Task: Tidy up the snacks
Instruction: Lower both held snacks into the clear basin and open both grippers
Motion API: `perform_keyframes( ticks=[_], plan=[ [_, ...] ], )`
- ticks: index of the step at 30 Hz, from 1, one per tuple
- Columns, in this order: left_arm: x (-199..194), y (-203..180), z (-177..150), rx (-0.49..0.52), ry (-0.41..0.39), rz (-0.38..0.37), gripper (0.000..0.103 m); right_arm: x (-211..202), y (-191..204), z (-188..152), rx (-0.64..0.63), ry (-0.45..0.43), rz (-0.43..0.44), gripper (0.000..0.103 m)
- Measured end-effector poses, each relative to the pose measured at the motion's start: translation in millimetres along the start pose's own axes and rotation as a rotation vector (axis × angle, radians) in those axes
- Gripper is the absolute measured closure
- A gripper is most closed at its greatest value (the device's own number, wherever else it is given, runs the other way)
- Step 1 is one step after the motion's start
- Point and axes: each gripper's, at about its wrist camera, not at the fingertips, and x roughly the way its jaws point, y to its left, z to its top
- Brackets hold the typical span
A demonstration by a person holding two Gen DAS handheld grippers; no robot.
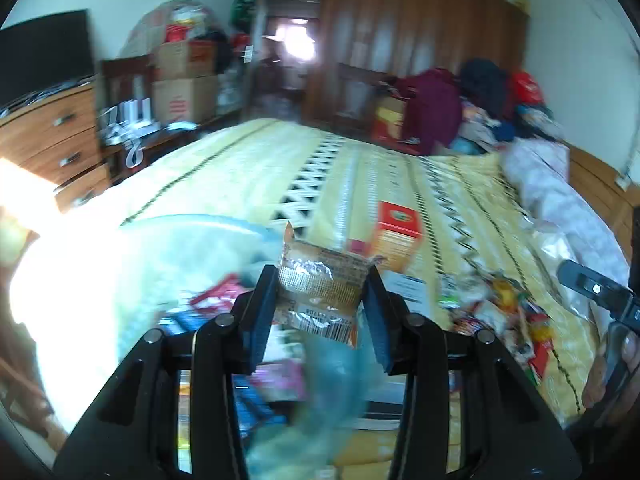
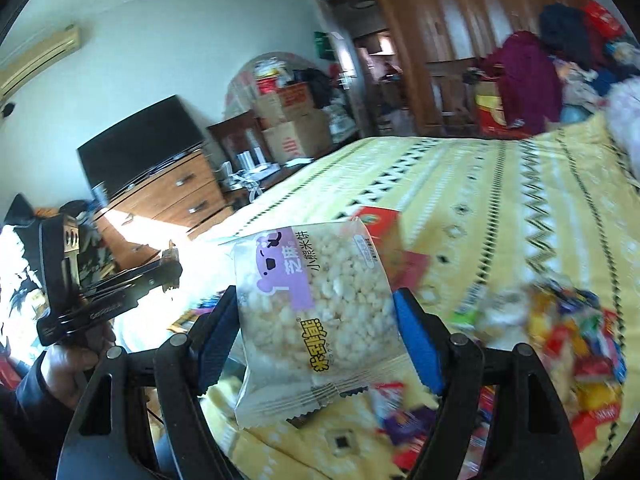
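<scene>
Two packets are up: my left gripper (image 1: 322, 280) pinches a crinkled brown foil wrapper (image 1: 320, 284), my right gripper (image 2: 316, 312) clamps a clear rice-cracker pouch (image 2: 316, 312) whose slick film could slip.

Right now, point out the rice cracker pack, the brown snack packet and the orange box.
rice cracker pack (image 2: 316, 316), right wrist view, clear middle.
brown snack packet (image 1: 322, 280), left wrist view, foil front.
orange box (image 1: 398, 236), left wrist view, front face.

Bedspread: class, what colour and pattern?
Bedspread: yellow, with black-and-white zigzag stripes; right wrist view shows it best.
</scene>
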Motion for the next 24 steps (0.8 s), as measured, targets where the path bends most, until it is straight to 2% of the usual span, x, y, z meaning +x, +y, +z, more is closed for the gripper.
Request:
perform_keyframes(
  ticks=[3,6,10,17,24],
  plan=[
    [1,45,2,-0.066,0.003,0.083,0.060,39,37,14,-0.025,0.031,0.061,0.024],
    [6,73,-1,-0.116,0.018,0.151,0.060,77,73,18,-0.044,0.075,0.118,0.024],
    [17,88,-9,-0.125,0.058,0.216,0.060,124,117,16,-0.075,0.137,0.175,0.024],
    [17,106,-19,-0.130,0.090,0.233,0.060,168,156,1,-0.108,0.204,0.198,0.024],
    [19,108,-20,-0.129,0.095,0.218,0.060,171,152,-5,-0.105,0.221,0.180,0.024]
  ],
)
